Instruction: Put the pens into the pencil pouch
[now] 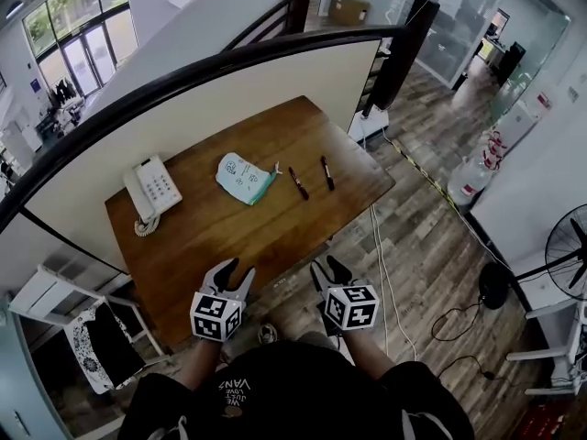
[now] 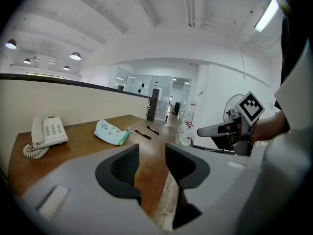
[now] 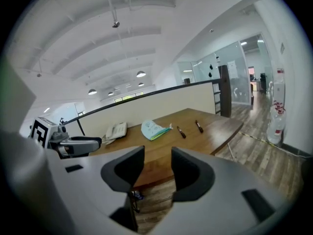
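Head view shows us holding the left tool (image 1: 240,269) and right tool (image 1: 326,266) at the near edge of the tabletop (image 1: 229,236), each with jaws spread and empty. Farther across lies the pouch (image 1: 245,178), a pen (image 1: 298,182) just right of it, a second pen (image 1: 326,172) beyond, not touching. A phone (image 1: 152,189) sits left.

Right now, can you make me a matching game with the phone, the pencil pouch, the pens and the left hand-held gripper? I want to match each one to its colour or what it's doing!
Column one:
1. phone
2. pencil pouch
3. pens
4. left hand-held gripper

Column two:
A. open, holding nothing
B. white
C. dark
D. pale blue-green

Right pairs: 1-B, 2-D, 3-C, 4-A.
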Tool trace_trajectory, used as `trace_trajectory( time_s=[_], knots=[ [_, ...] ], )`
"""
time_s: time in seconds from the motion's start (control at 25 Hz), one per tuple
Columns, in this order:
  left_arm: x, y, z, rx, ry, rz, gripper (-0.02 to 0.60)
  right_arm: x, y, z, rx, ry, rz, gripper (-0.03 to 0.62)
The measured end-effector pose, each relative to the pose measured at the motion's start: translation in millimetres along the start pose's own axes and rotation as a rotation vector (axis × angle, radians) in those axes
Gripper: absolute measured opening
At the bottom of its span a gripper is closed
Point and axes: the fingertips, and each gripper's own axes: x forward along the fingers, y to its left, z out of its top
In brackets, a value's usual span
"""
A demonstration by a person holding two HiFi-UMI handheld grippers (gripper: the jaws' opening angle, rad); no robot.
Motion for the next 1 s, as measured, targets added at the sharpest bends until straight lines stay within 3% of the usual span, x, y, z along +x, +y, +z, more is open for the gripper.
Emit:
trace_trajectory(
  time_s=[0.48,1.0],
  knots=[
    [39,40,-1,-0.016,0.038,0.022,0.153,49,-18,8,-0.018,0.048,-0.009,0.141],
    [133,85,16,0.027,0.149,0.14,0.153,146,-87,39,-0.133,0.144,0.056,0.141]
  ],
)
